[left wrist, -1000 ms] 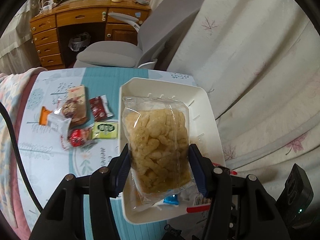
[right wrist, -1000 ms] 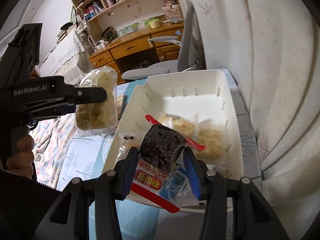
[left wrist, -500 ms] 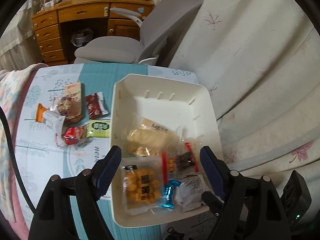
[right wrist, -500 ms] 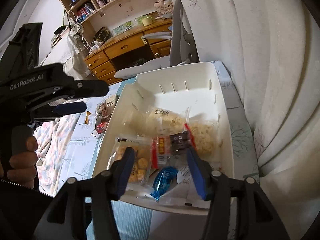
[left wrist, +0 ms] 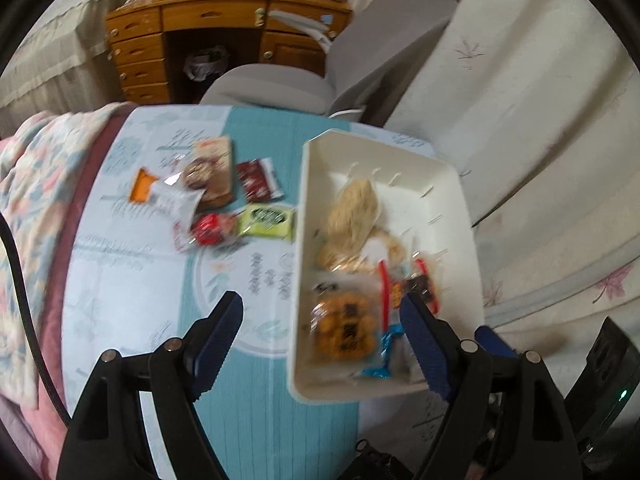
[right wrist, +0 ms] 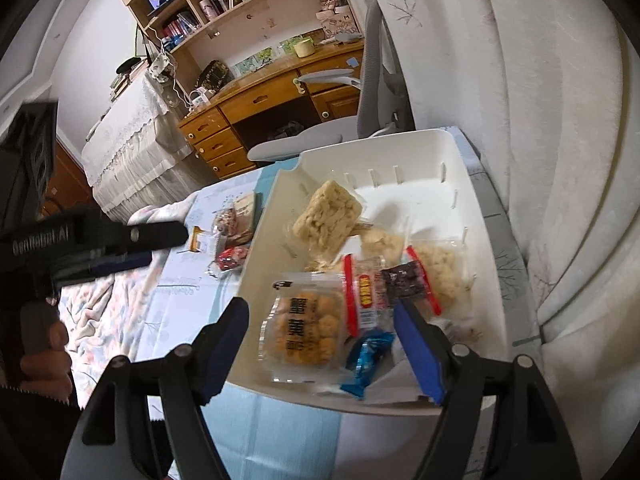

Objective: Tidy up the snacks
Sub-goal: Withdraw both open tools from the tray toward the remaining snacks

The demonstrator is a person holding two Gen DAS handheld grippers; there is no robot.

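Observation:
A white bin (left wrist: 460,184) stands on the right of the table and holds several snack packs. A clear bag of pale puffed snack (left wrist: 354,216) leans against its left wall. In front of it lie an orange pack (left wrist: 346,328), a red-edged dark packet (right wrist: 384,288) and a blue wrapper (right wrist: 366,356). My left gripper (left wrist: 322,312) is open and empty, straddling the bin's near left wall. My right gripper (right wrist: 320,310) hovers over the bin's near end; its jaws are opening and its pads press on nothing. The left gripper (right wrist: 160,246) shows at the left of the right wrist view.
Loose snacks lie on the patterned tablecloth (left wrist: 132,280) left of the bin: a green packet (left wrist: 266,220), a red one (left wrist: 208,228), a dark red one (left wrist: 258,180) and a brown pack (left wrist: 212,172). A grey chair (left wrist: 280,84) and a wooden desk (left wrist: 208,16) stand behind. A curtain (left wrist: 520,120) hangs at the right.
My left gripper let go of the puffed snack bag, which now lies in the bin, and shifted left. My right gripper released the red-edged dark packet into the bin and its jaws widened.

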